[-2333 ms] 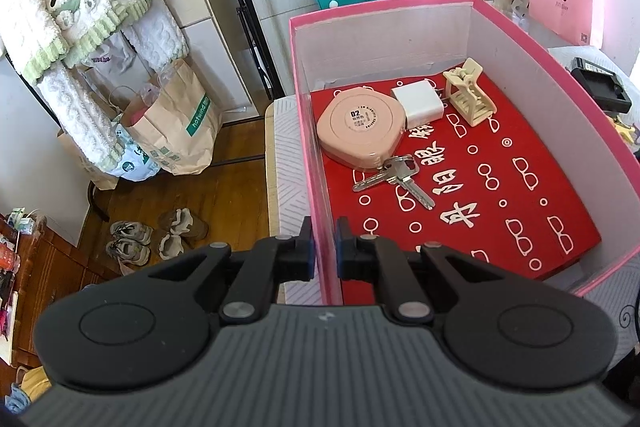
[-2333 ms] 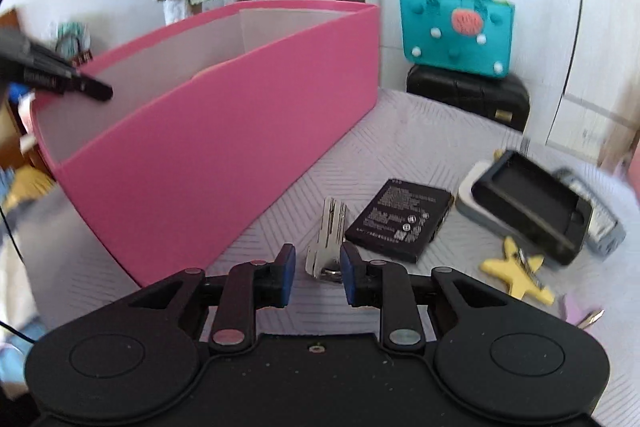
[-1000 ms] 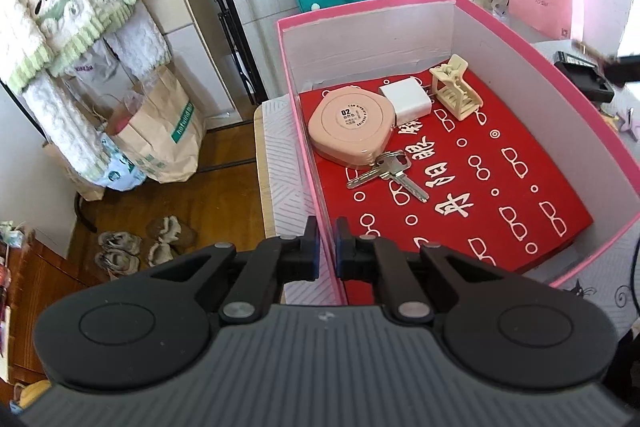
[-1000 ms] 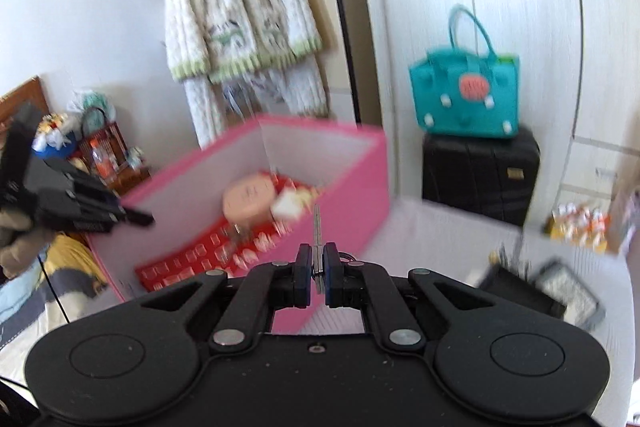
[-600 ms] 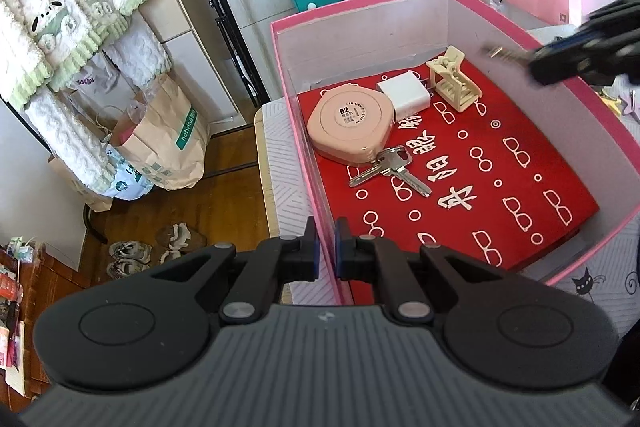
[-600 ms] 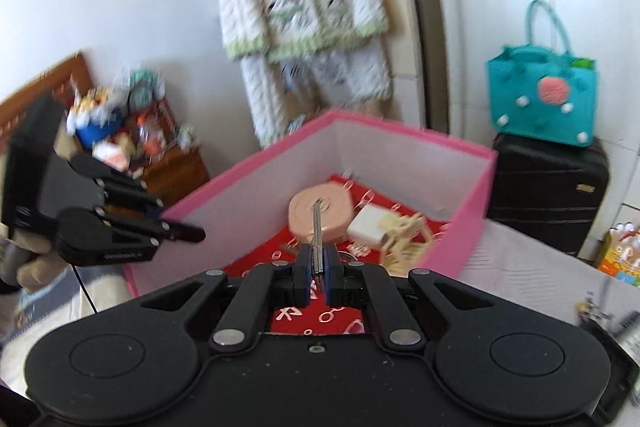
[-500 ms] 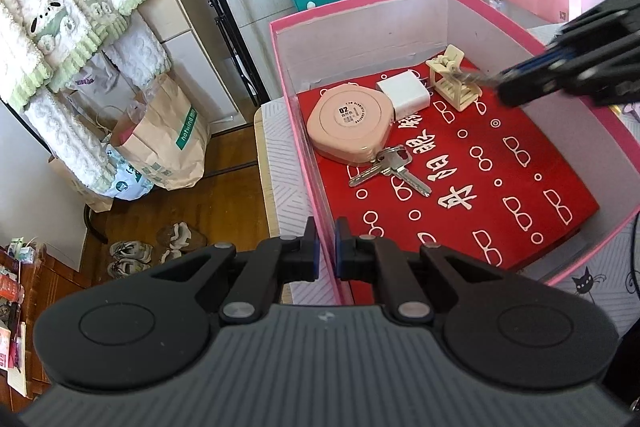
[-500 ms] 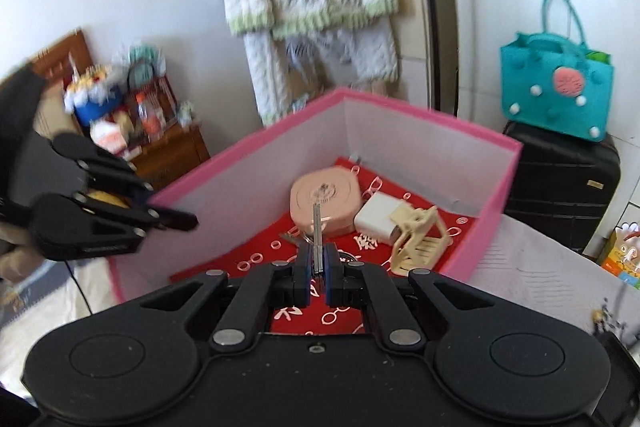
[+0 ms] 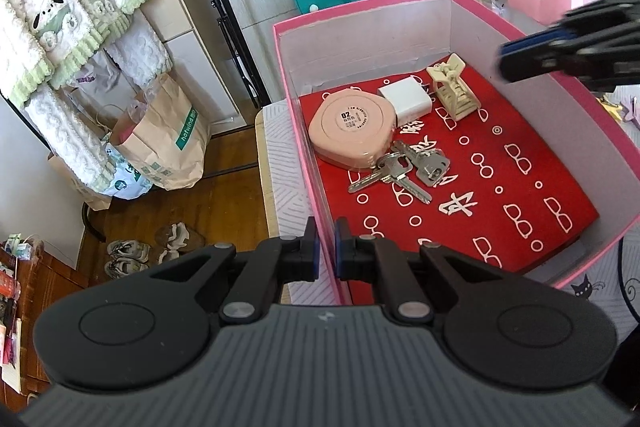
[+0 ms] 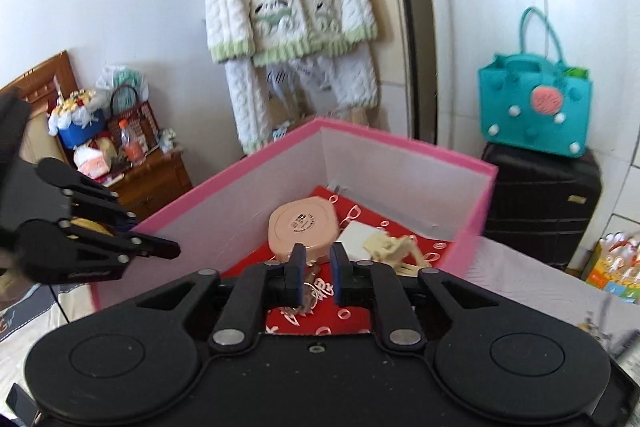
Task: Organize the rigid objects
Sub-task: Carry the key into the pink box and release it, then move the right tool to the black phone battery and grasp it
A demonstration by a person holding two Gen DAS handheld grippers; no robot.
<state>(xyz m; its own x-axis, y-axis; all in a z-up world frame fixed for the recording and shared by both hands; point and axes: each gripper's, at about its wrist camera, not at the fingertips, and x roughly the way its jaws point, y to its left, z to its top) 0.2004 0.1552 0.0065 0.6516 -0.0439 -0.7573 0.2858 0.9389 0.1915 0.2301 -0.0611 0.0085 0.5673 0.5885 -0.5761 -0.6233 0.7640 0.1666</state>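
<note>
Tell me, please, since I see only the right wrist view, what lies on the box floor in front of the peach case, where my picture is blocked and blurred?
Observer: The left wrist view shows a bunch of keys lying flat on the red liner, touching the peach case.
Operator: Thank you. Is the left tool holding anything?
Observer: Yes, the left tool is shut on the rim of the pink box, at its near wall.
Operator: And is the liner's near right part occupied?
Observer: No, nothing lies on it there. Only its white print shows.
</note>
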